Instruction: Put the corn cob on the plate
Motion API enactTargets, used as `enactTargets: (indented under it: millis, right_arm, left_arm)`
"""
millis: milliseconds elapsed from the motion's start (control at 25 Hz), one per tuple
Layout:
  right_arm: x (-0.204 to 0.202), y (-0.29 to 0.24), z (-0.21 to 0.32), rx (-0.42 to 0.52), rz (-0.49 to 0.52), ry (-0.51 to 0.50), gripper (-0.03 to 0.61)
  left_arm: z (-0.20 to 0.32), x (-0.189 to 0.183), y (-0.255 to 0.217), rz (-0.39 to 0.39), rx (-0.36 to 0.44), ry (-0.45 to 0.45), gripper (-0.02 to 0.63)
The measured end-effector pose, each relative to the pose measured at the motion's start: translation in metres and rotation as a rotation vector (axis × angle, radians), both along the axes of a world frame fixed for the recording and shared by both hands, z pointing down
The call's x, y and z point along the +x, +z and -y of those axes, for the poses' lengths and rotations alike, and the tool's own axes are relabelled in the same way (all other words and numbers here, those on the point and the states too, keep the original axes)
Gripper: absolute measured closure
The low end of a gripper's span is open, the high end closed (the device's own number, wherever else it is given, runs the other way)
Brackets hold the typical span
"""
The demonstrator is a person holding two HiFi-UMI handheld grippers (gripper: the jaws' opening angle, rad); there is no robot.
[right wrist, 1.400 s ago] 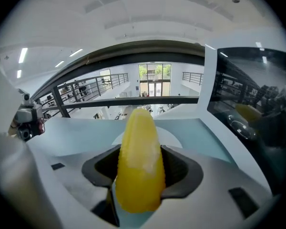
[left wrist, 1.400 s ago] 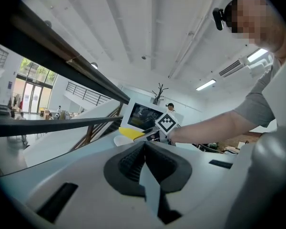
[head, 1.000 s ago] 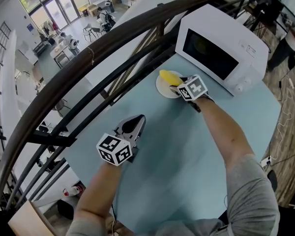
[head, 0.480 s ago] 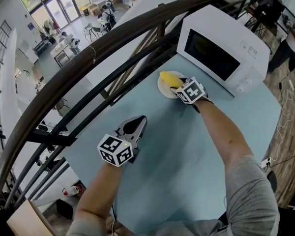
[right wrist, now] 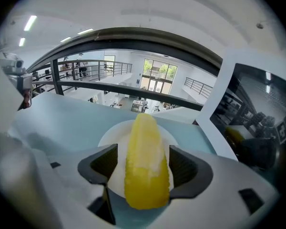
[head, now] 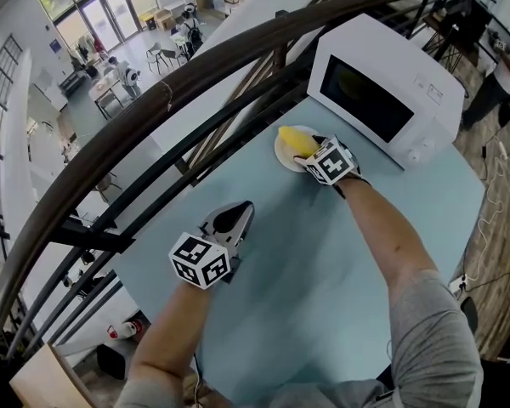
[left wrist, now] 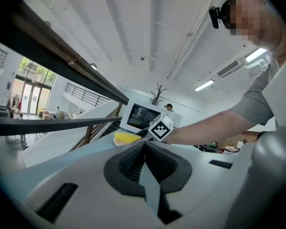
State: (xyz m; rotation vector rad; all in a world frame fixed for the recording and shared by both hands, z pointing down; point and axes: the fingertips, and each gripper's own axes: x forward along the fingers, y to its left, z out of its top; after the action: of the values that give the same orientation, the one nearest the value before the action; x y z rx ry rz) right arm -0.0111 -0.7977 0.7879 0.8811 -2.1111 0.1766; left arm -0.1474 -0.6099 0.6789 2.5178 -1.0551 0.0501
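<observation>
Fingers (right wrist: 104, 168) of the right gripper (head: 305, 152) stand apart on either side of the corn cob (right wrist: 144, 161), which lies lengthwise between them with its tapered end pointing away toward 12 o'clock. A strip of white plate (right wrist: 113, 133) shows between the cob and the pad at 9 o'clock; on the 3 o'clock side the pad sits just beside the cob, and I cannot tell whether it touches. They do not clamp the cob, which rests on the plate.

From the head view, the plate sits toward the far end of the pale blue counter (head: 323, 262), at about 12 o'clock from the person, with the cob lying across it. A white microwave (head: 382, 83) with a dark door stands just beside the plate, at about 2 o'clock from it. The right forearm reaches over the counter to the plate, and the marker cube rides above the gripper at the plate's 4 o'clock edge.

Down at about 7 o'clock from the plate, well apart from it, the left gripper (head: 240, 212) hovers near the counter's left edge. Its fingers (left wrist: 131, 164) are pressed together along a single seam with nothing between them. They point toward the plate, so its own view takes in the yellow cob, the right gripper's cube and the microwave behind.

A dark curved railing (head: 195, 66) runs along the counter's far-left side.
</observation>
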Motion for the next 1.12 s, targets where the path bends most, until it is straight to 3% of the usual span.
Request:
enactTargets:
  millis: [440,800,1120]
  right_arm:
    - [0.008,-0.064,-0.017,0.072,0.080,0.051,0.247]
    - [0.016,-0.133,-0.085,0.084,0.168,0.094,0.251]
    - [0.016,-0.188,-0.173,0.089,0.216,0.139,0.374]
  left_arm:
    - [-0.016,-0.010,-0.038,-0.015,0.040,-0.018,0.594]
    - [-0.063,-0.040,-0.094,-0.039,0.082,-0.053,0.594]
    - [-0.130,-0.067,-0.143,-0.058,0.109,-0.055,0.594]
